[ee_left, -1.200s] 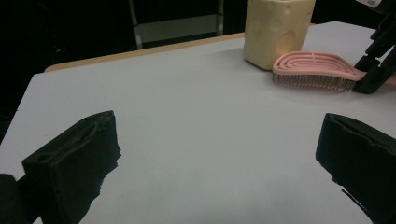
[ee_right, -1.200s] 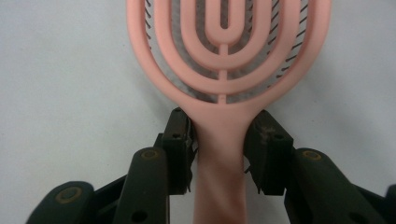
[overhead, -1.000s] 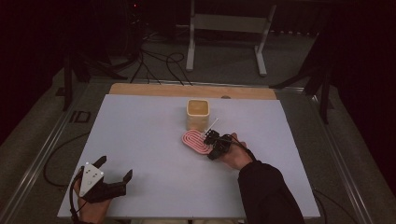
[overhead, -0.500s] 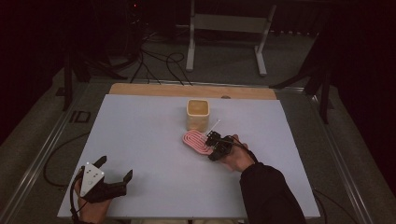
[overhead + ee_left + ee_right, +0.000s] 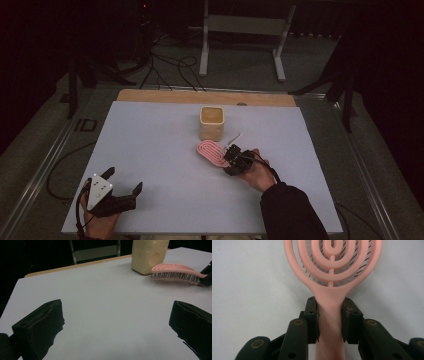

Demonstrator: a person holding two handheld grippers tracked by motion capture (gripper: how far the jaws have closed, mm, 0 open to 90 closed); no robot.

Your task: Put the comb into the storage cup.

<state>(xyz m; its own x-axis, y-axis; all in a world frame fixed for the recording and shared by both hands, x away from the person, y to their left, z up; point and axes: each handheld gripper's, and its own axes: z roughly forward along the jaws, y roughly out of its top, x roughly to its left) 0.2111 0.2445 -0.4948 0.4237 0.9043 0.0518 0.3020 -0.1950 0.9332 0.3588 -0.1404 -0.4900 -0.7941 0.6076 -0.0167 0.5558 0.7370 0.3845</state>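
Observation:
A pink vented hairbrush point(image 5: 209, 151) lies bristles-down on the white tabletop point(image 5: 150, 150), just in front of a cream-coloured cup point(image 5: 212, 122). My right gripper point(image 5: 231, 159) is shut on its handle. In the right gripper view the two pads press the narrow neck of the hairbrush point(image 5: 332, 265) from both sides, the right gripper point(image 5: 330, 317) pointing along it. My left gripper point(image 5: 123, 180) rests open at the front left corner, far from the brush. Its jaws stand wide apart with bare table between them; the left gripper point(image 5: 117, 315) looks toward the hairbrush point(image 5: 175, 271) and cup point(image 5: 148, 255).
A wooden strip point(image 5: 200, 96) runs along the table's far edge. Beyond it on the floor stand a metal frame point(image 5: 242, 30) and loose cables point(image 5: 165, 65). Metal rails point(image 5: 45, 170) flank the table on both sides.

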